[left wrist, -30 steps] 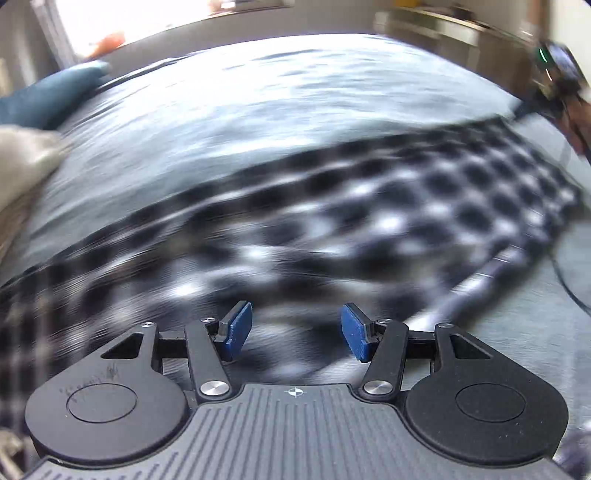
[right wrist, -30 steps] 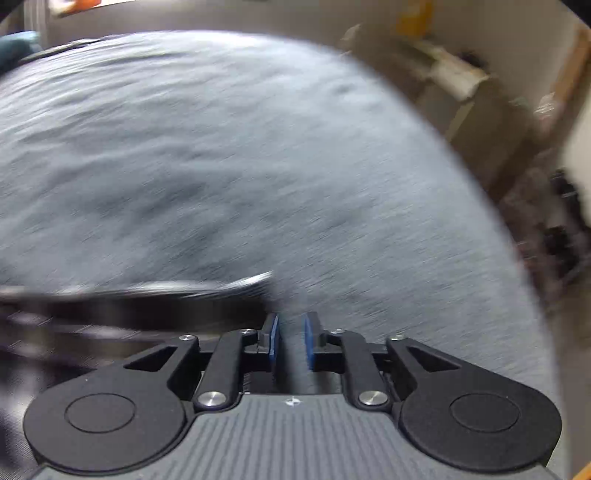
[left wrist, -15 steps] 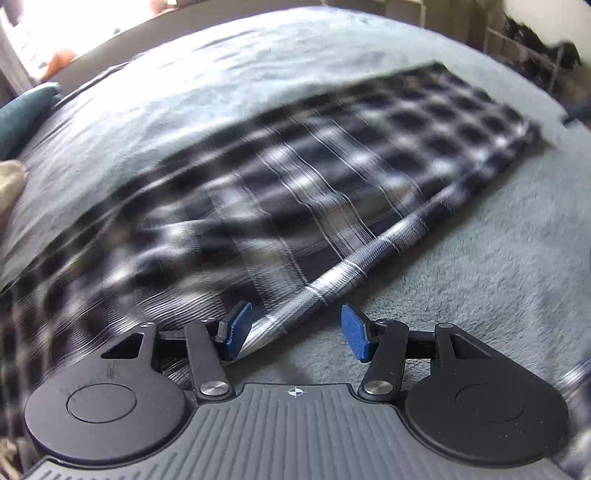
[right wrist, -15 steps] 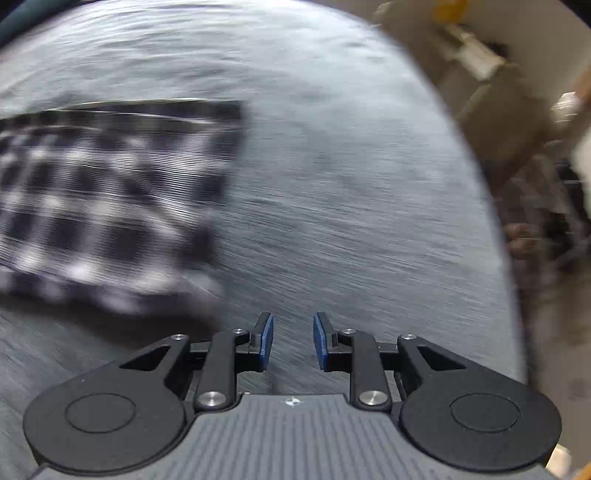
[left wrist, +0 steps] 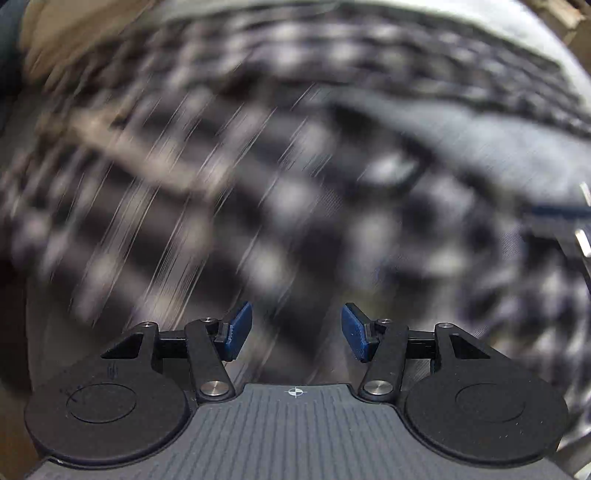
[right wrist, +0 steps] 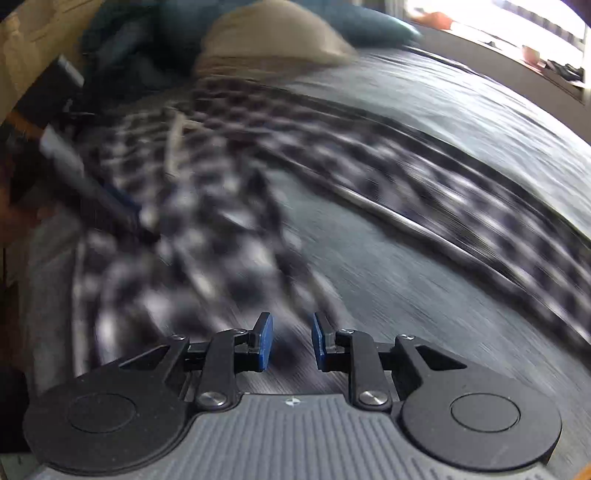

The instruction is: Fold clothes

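Observation:
A black-and-white plaid garment (left wrist: 258,166) lies spread on a grey bedspread (left wrist: 480,147) and fills the blurred left wrist view. My left gripper (left wrist: 296,330) hovers over it, pointing steeply down, open, with nothing between its blue pads. In the right wrist view the plaid garment (right wrist: 207,192) runs from the left to the far right in two arms, with bare grey bedspread (right wrist: 388,266) between them. My right gripper (right wrist: 292,341) stands over the garment's near edge. Its jaws are closing with a narrow gap, and nothing is held between them.
A beige pillow (right wrist: 269,37) and a teal pillow (right wrist: 369,26) lie at the head of the bed. Dark clothes (right wrist: 125,55) are heaped to their left. A bright window sill (right wrist: 517,22) runs along the far right. A blurred grey and blue tool (right wrist: 107,199) shows at the left.
Both views have swung fast. The left gripper went from the garment's hem to over its plaid middle. The right view turned from bare bedspread towards the garment and pillows.

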A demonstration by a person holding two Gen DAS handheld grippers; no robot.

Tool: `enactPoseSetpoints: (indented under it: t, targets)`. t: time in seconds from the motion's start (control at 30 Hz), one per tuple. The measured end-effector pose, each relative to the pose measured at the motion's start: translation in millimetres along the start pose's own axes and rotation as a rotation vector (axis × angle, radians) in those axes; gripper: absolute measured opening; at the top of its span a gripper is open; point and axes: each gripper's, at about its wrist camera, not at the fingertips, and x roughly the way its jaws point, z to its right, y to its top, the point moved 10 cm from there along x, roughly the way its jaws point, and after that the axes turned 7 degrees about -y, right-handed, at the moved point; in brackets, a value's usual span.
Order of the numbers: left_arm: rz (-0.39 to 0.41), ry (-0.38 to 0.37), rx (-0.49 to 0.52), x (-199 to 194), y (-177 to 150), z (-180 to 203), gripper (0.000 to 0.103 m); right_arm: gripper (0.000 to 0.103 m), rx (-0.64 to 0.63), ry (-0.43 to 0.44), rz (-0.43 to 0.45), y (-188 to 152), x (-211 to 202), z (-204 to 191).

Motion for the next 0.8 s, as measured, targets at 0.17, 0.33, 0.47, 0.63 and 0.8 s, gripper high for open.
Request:
enactPoseSetpoints:
  t: [0.17,0.33,0.47,0.63,0.8]
  targets:
    - [0.011,-0.053,-0.019,1,-31,-20,0.054,0.021,-0.051,-0.028,0.008,53,88,-27]
    - [0.020,-0.130,-0.014,-7,-40,-26,0.054,0.014,0.251,-0.196,-0.081,55,106,46]
    - [0.027,-0.173,0.027,-12,-43,-31,0.054,0.014,0.233,-0.095,-0.092,72,104,9]
    - [0.025,-0.217,0.008,-27,-39,-49,0.054,0.000,0.259,-0.148,-0.118,80,142,19]
    - [0.052,-0.231,0.047,-44,-29,-79,0.054,0.008,0.438,-0.267,-0.060,80,87,60]
